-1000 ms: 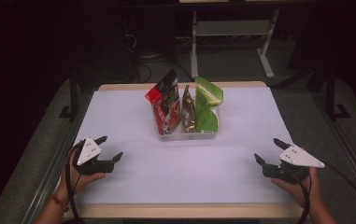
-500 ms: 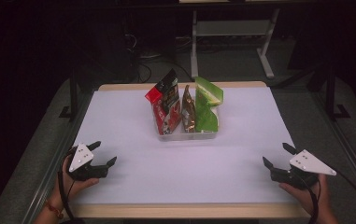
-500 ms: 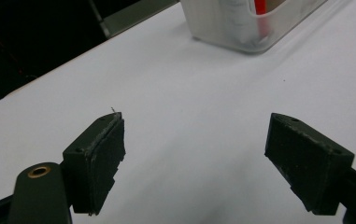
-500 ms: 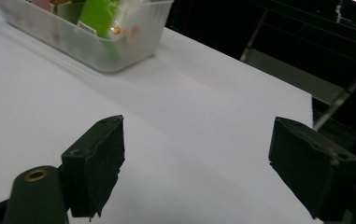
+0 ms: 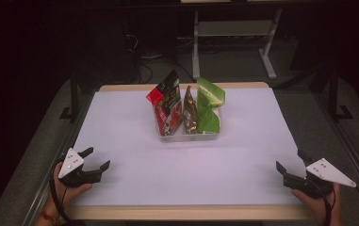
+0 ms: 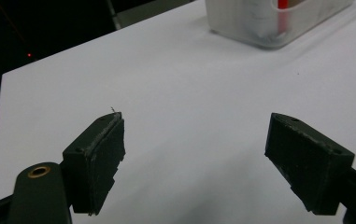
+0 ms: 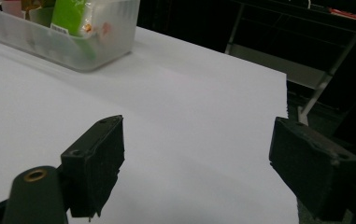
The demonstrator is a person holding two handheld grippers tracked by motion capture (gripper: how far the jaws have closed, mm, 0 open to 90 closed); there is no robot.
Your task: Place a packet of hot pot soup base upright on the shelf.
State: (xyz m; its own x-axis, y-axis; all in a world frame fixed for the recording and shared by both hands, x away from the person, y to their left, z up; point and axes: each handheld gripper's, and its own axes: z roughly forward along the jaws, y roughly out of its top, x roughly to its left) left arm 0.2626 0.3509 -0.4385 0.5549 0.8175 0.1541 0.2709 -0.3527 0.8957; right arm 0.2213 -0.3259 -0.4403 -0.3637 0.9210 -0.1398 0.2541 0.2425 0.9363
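A clear plastic bin (image 5: 191, 137) stands mid-table holding three upright snack bags: a red one (image 5: 167, 107), a brown one (image 5: 189, 112) and a green one (image 5: 207, 107). My left gripper (image 5: 96, 159) rests open near the front left corner, nothing between its jaws; in the left gripper view it (image 6: 194, 154) points toward the bin (image 6: 269, 21). At the front right corner my right gripper (image 5: 291, 160) is open and empty too. The right gripper view has it (image 7: 196, 161) over bare table, the bin (image 7: 68, 44) at upper left with the green bag (image 7: 68, 16).
The white table top (image 5: 134, 127) has a wooden rim (image 5: 186, 213) along the front. A metal stand (image 5: 233, 33) and cables sit on the dark floor behind. The right table edge (image 7: 285, 140) runs close beside my right gripper.
Both grippers have drawn back toward the front corners of the table, the left one leftward and the right one rightward. The bin and bags have not moved.
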